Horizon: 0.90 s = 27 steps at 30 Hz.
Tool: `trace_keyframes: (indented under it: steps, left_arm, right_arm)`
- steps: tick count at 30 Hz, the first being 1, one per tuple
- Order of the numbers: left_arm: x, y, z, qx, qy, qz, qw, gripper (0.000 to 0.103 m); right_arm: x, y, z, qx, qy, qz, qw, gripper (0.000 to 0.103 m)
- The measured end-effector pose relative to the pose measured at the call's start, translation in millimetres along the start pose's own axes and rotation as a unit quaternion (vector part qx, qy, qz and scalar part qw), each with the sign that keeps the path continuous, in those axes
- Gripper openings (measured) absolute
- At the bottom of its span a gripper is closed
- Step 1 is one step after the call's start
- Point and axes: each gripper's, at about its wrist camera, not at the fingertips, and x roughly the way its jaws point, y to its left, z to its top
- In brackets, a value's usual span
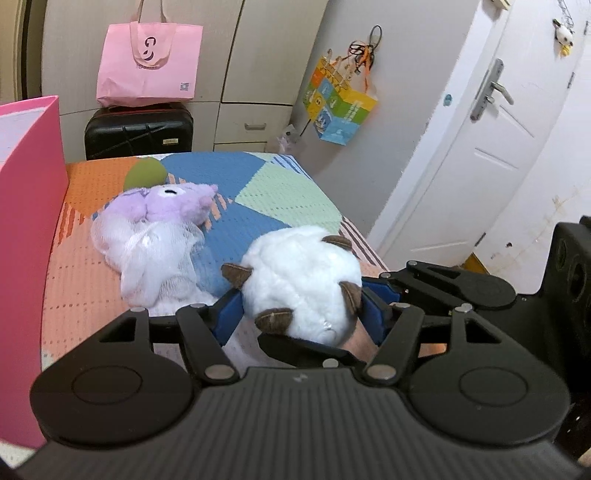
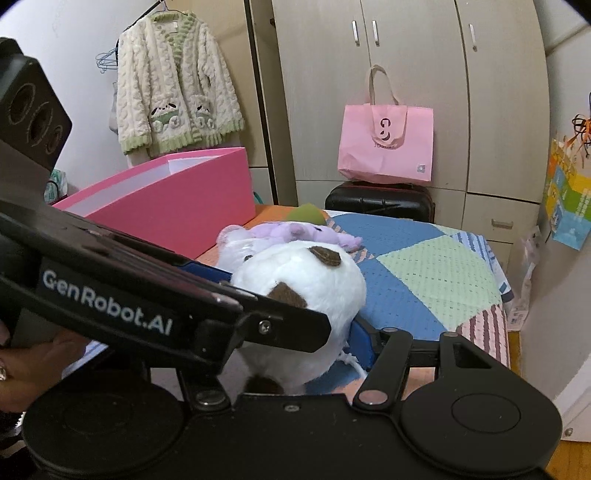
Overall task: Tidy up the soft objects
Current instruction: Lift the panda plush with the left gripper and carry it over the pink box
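Both hand-held grippers clamped on white plush | purple plush beside | pink box left edge

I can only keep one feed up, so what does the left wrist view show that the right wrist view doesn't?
Only the left wrist view: the white door with a panda toy hanging on it.

Only the right wrist view: the knitted cardigan on a hanger, and the pink box seen open-topped.

Both: the white plush pressed between both claws, the purple plush, the green ball, the pink tote bag on the black suitcase.
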Motion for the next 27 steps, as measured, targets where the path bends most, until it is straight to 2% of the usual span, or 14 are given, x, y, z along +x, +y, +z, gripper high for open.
trace_keyframes:
  steps: [5, 13, 20, 27]
  left_arm:
    - [-18.0, -1.3, -7.1, -0.014, 0.029, -0.005, 0.9995, 0.065]
    - [-66.0, 1.3, -12.0, -0.024, 0.032, -0.023, 0.9989, 0.064]
    - [-114.2, 13.7, -5.5, -0.029, 0.045, -0.029, 0.9982, 0.064]
    - [-167.1, 35.1, -0.6, -0.057, 0.023, -0.033, 0.9975, 0.064]
  right_arm:
    - [-13.1, 17.7, -0.5, 0.011, 0.024, 0.001, 1.0, 0.067]
    - [-40.1, 53.1, 13.1, -0.012, 0.041, 0.003, 0.999, 0.067]
    - [-58.3, 85.8, 34.4, -0.016, 0.051, 0.039, 0.998, 0.068]
    - [-70.3, 121.9, 58.5, -0.026, 0.044, 0.078, 0.996, 0.068]
